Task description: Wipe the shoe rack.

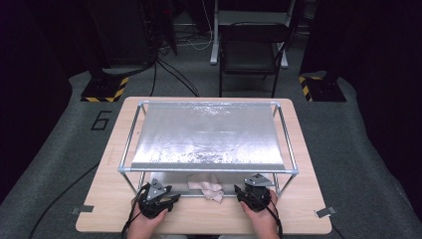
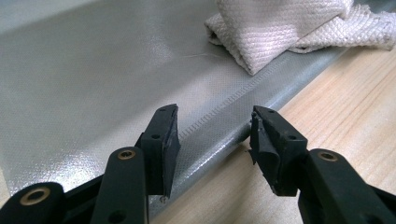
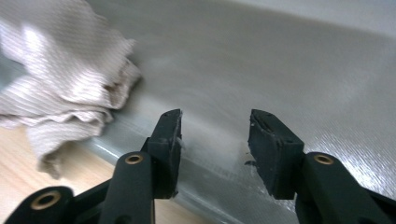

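A crumpled beige cloth (image 1: 207,188) lies at the front edge of a silver mat (image 1: 164,179) under a metal frame. My left gripper (image 1: 158,193) is open near the table's front left, its jaws astride the mat's hem (image 2: 219,126), with the cloth (image 2: 280,28) farther off to its right. My right gripper (image 1: 253,189) stands open at the front right, jaws over the mat's edge (image 3: 210,154), and the cloth (image 3: 65,88) lies to its left. Neither gripper touches the cloth.
A tube frame (image 1: 209,170) carries a shiny silver sheet (image 1: 209,132) as a low roof over most of the wooden table (image 1: 298,209). A black chair (image 1: 251,47) and stand bases with yellow-black stripes (image 1: 104,89) stand beyond the table.
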A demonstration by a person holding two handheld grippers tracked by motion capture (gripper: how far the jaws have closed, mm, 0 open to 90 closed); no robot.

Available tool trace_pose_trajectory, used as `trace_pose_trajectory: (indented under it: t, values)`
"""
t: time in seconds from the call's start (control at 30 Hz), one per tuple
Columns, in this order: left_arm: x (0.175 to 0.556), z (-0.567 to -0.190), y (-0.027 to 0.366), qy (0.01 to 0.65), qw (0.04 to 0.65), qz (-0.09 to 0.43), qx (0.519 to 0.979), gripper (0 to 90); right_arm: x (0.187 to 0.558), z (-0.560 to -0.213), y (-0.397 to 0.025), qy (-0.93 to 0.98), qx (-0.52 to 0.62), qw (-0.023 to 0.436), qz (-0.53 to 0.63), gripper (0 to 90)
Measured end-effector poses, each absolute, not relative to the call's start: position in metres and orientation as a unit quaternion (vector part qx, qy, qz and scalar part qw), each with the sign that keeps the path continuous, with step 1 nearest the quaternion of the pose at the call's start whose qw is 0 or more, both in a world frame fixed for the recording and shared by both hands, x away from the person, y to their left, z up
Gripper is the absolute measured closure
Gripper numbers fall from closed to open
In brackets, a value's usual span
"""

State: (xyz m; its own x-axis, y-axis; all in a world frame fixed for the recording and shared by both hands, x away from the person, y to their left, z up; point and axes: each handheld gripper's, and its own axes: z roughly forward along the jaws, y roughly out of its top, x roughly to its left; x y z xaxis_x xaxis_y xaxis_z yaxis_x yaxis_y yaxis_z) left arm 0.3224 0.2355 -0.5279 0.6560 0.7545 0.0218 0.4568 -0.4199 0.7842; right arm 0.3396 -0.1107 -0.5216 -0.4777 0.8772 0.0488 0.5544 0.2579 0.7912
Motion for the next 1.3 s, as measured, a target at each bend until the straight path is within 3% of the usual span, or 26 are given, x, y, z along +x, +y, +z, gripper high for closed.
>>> trace_pose_trajectory:
  t: [0.53,0.77,0.87,0.93,1.3]
  values:
    - [0.324,-0.515,0.211,0.367,0.416,0.171,0.814,37.8,0.341,-0.527,-0.112,0.76,0.478,0.198,0.393,50.9]
    - [0.327,-0.511,0.196,0.355,0.423,0.163,0.818,34.9,0.342,-0.528,-0.112,0.76,0.478,0.197,0.393,50.7]
    - [0.33,-0.507,0.191,0.332,0.422,0.183,0.824,34.1,0.342,-0.528,-0.112,0.76,0.478,0.197,0.394,50.7]
    - [0.329,-0.505,0.184,0.351,0.433,0.162,0.815,33.9,0.342,-0.528,-0.112,0.761,0.478,0.198,0.392,50.7]
    - [0.342,-0.507,0.158,0.339,0.43,0.164,0.821,33.7,0.341,-0.528,-0.112,0.759,0.48,0.195,0.394,50.7]
